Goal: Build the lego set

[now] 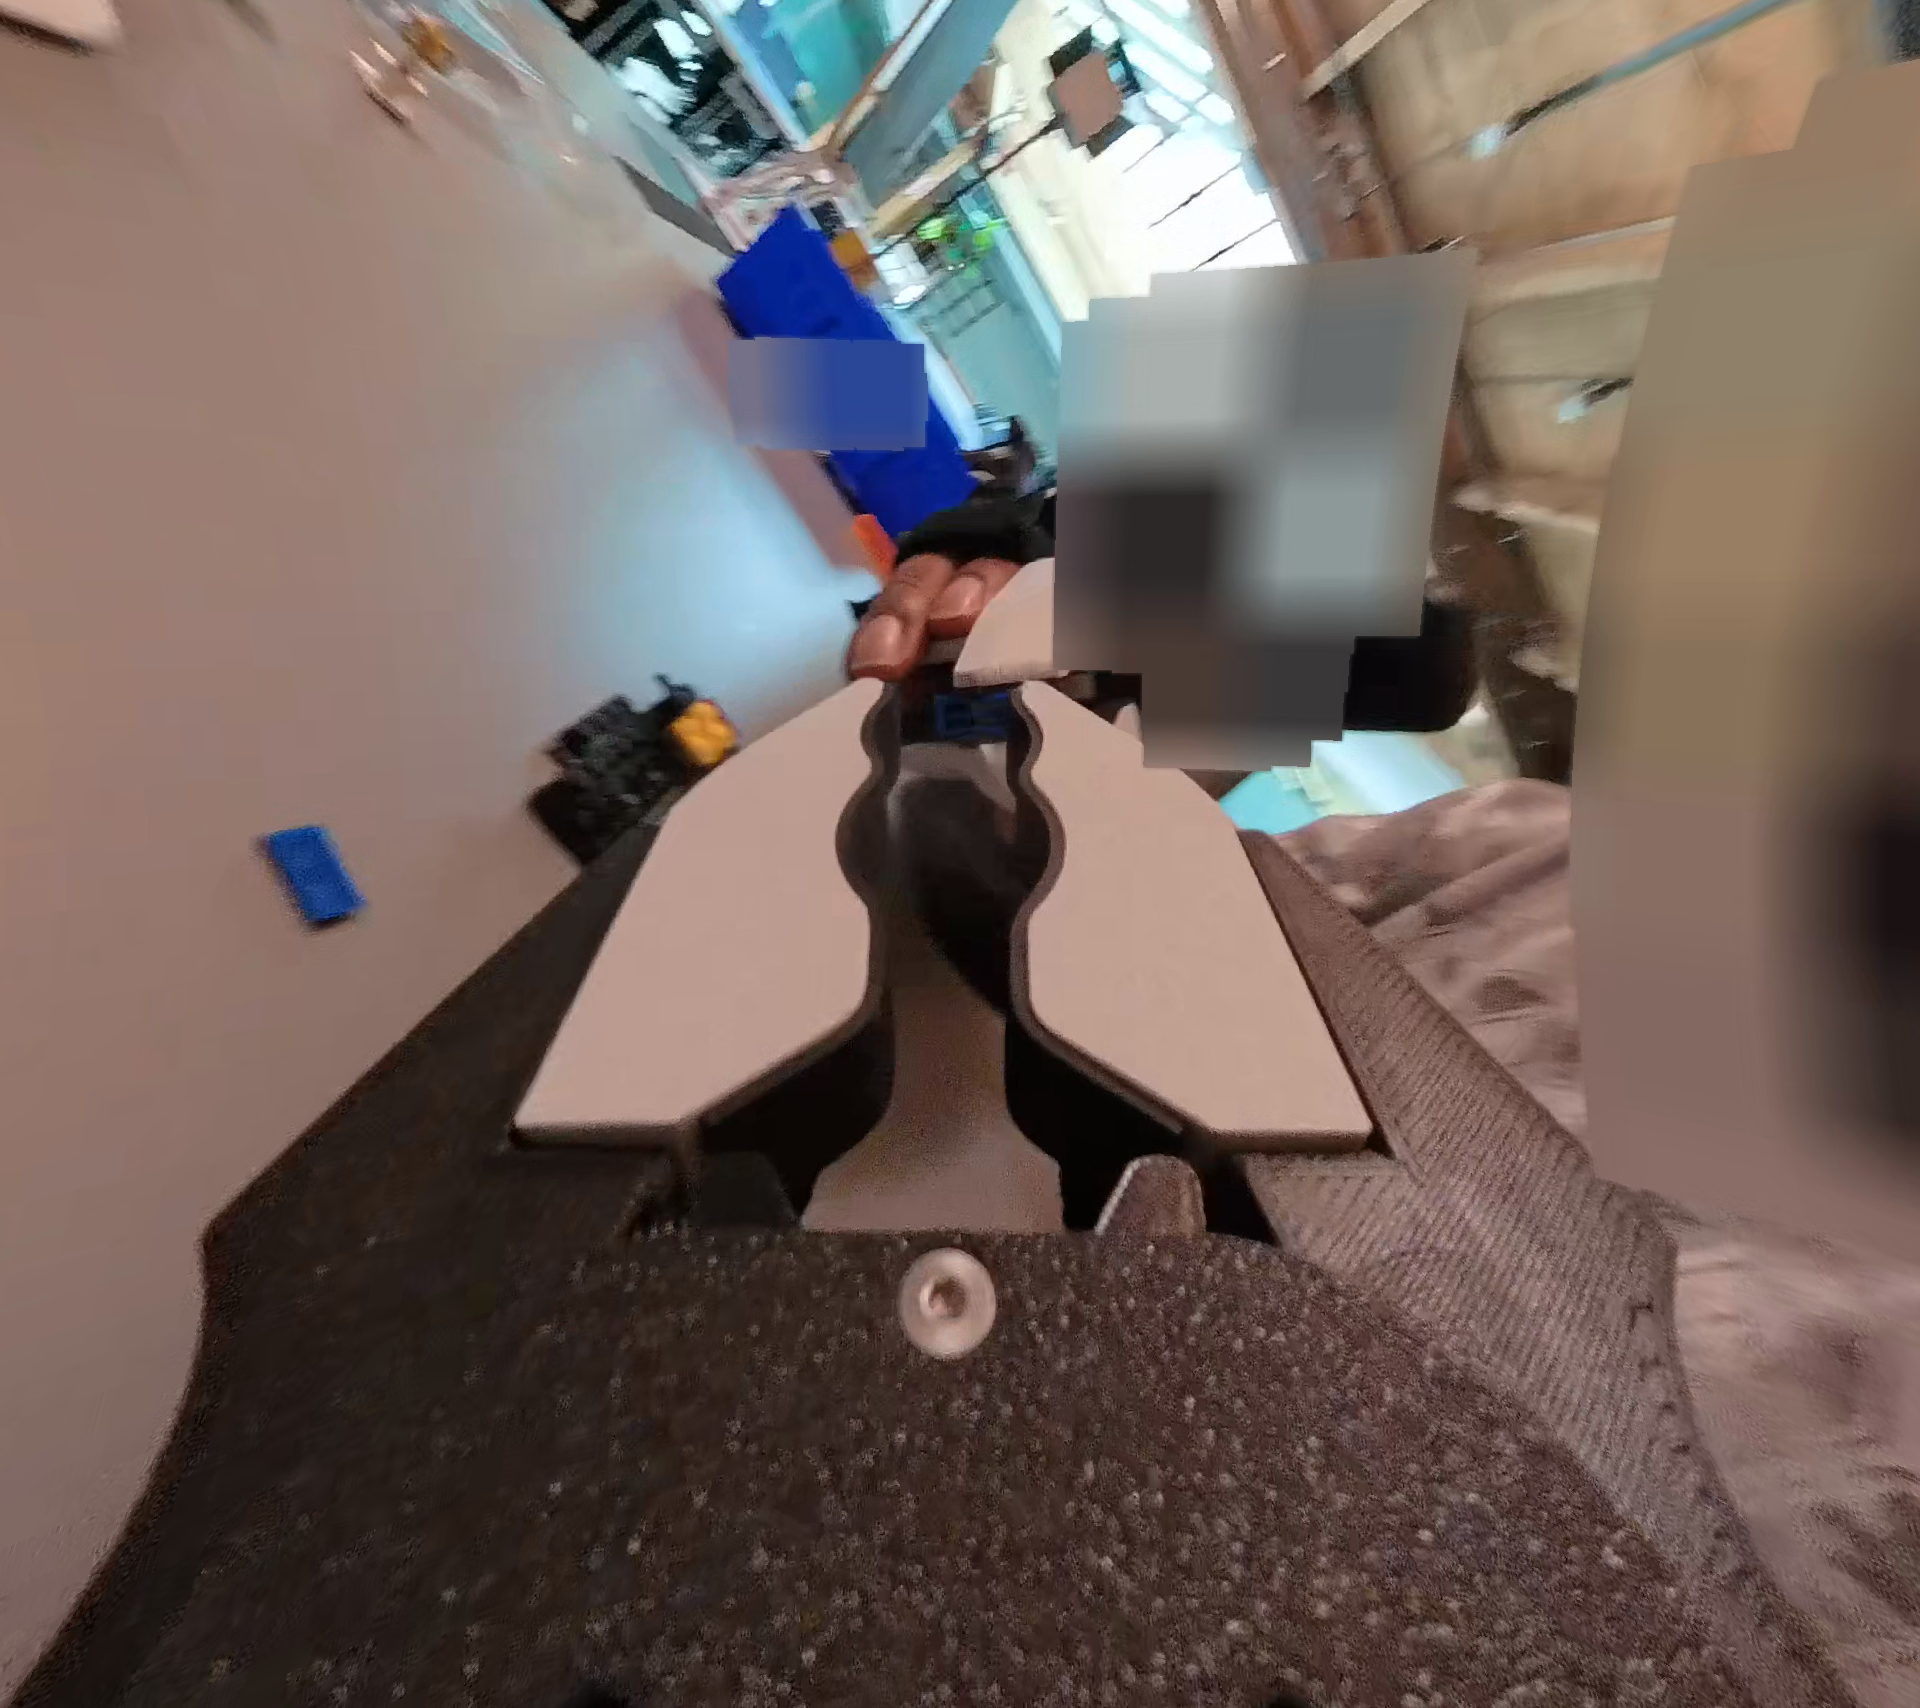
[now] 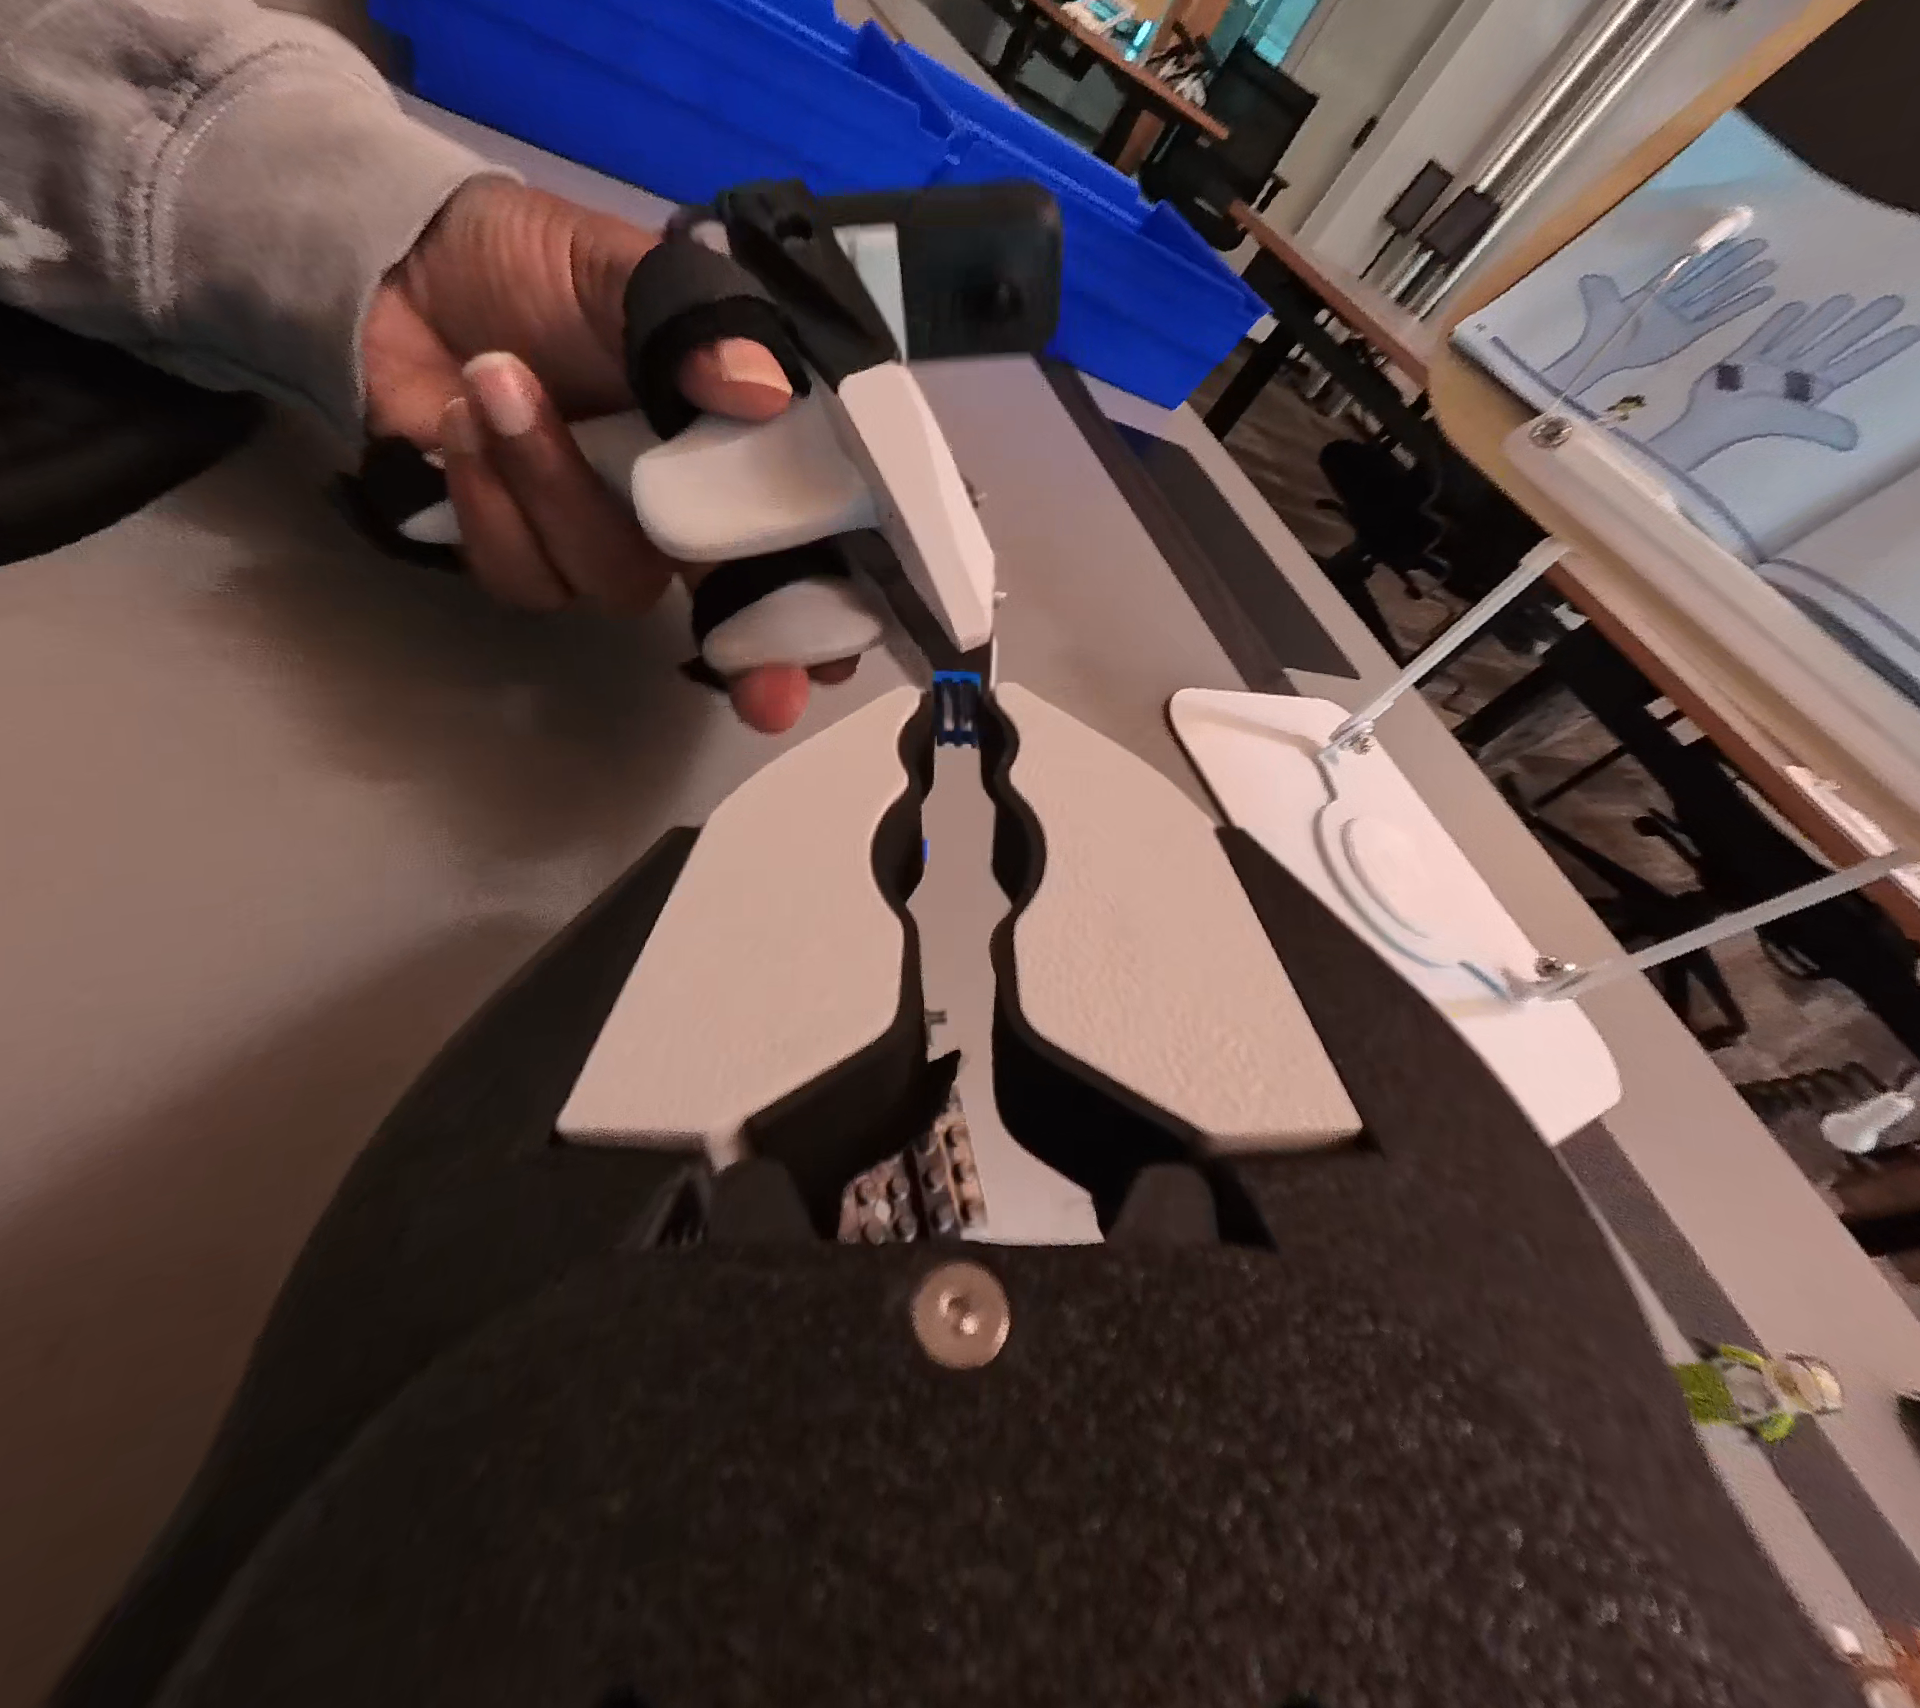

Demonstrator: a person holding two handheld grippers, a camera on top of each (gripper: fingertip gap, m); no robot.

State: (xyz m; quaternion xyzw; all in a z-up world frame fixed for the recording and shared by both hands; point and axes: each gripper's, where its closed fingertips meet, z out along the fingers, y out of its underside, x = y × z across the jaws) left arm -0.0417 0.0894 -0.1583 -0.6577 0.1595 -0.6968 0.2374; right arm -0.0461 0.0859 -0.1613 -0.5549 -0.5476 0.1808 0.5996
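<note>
A: Bricks first, going left to right across the left wrist view. A loose blue plate [image 1: 312, 875] lies on the grey table [image 1: 312, 411], then a black lego assembly [image 1: 613, 775] with a yellow brick [image 1: 704, 733] on its near corner. Further back stands a blue bin [image 1: 821, 297].

B: And the piece being worked on?

A: A small blue brick [image 1: 971, 715], up in the air between both tools. The left gripper [image 1: 951, 713] has its jaws drawn close, with the brick sitting right at the tips. The other tool's white finger meets it there from the opposite side.

B: Does the right wrist view agree?

A: Yes. On its left is a hand [image 2: 520, 411] holding the left tool, and in the middle the right gripper [image 2: 961, 713] has its jaws nearly together, pinching the same blue brick [image 2: 956, 716]. To the right a white stand plate [image 2: 1403, 910] rests on the table.

B: What could go wrong?

A: My guess is that both tools hold only at the very tips. If one twists or pulls unevenly, the brick could pivot out and drop. The left view is also tilted and blurred, so I cannot tell how squarely that side holds.
</note>
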